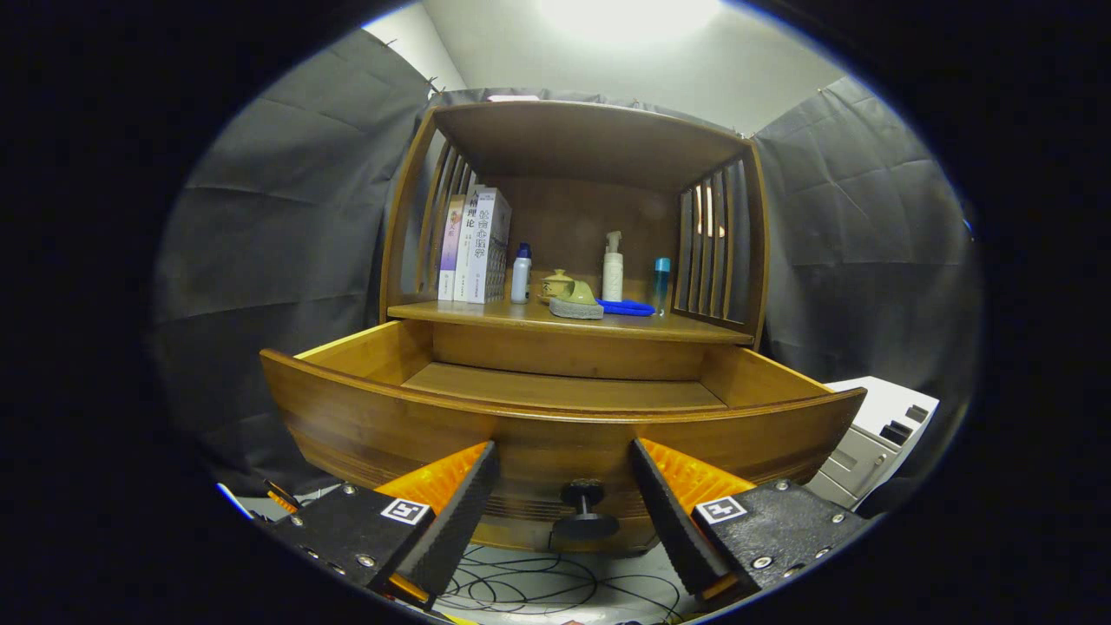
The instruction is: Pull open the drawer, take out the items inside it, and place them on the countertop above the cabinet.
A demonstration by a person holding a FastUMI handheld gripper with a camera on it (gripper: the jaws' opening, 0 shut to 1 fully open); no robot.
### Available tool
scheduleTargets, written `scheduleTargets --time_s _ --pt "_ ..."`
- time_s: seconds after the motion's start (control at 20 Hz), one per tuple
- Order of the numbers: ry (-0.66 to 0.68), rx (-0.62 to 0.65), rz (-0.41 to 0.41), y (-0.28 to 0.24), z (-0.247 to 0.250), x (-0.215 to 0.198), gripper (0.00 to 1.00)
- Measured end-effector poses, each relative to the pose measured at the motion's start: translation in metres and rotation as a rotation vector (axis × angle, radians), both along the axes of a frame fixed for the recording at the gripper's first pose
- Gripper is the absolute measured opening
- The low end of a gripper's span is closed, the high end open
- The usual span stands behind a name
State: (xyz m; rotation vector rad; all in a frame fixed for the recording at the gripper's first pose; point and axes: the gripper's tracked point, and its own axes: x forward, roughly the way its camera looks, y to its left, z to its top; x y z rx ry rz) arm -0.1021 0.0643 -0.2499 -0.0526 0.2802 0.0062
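the gripper [564,486] has its fingers spread wide, the drawer [555,425] knob [583,508] sitting loose between them. the drawer's open tray lies just ahead and above; what's inside is hidden behind its front.

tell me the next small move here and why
Probably lift the gripper up over the drawer front to look inside. Its fingers stand open on either side of the knob, touching nothing; the drawer is already pulled out, and the visible part of its floor looks bare.
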Motion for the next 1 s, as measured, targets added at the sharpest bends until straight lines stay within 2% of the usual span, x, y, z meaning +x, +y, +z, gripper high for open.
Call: scheduleTargets --time_s 0.25,0.55,1.0 --pt "0.016 0.083 0.010 -0.003 -0.005 0.023 0.94" --pt "-0.018 0.067 0.007 -0.002 0.001 0.064 0.94" --pt "-0.006 0.027 -0.002 0.003 -0.018 0.123 0.94"
